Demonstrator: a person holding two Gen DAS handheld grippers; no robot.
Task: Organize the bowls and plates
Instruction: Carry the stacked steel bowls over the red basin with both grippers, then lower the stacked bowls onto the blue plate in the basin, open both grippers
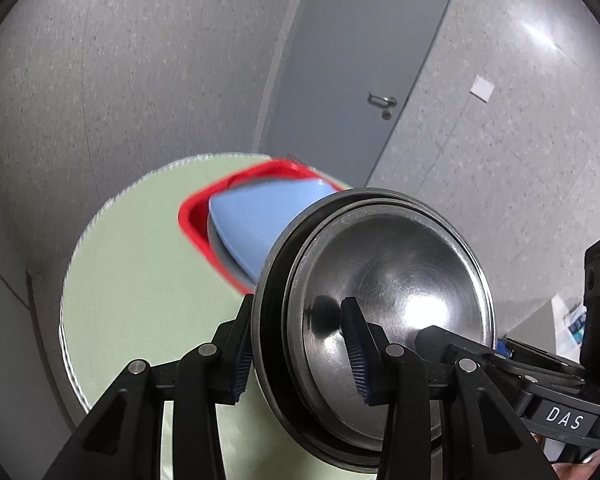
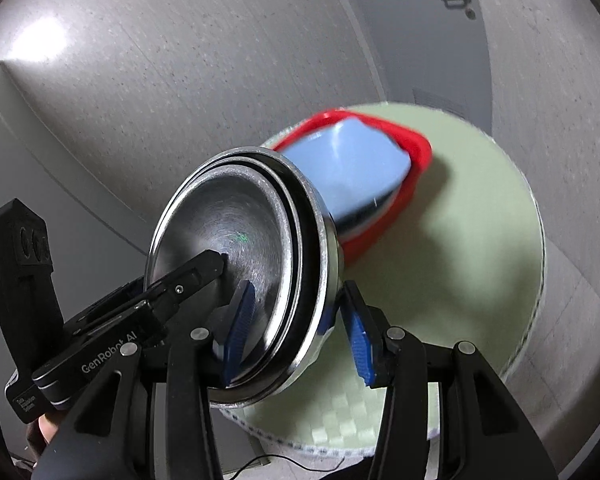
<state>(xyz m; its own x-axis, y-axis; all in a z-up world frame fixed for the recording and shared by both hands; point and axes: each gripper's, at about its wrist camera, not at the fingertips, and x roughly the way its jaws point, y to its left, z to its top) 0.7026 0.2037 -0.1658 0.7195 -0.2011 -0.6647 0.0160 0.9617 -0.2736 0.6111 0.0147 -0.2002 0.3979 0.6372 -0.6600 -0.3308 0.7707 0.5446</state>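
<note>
From the left wrist we see our left gripper (image 1: 300, 354) clamped across the rim of the nested steel bowls (image 1: 396, 280), held tilted above the green table (image 1: 140, 280). From the right wrist, our right gripper (image 2: 300, 340) pinches the opposite rim. We judge the bowls stiff, slick and light; the rim is the best hold.

White lettering "DAS" on the right gripper (image 1: 452, 344) body; "GenRobot AI" printed on the left gripper (image 2: 220, 264) body.
</note>
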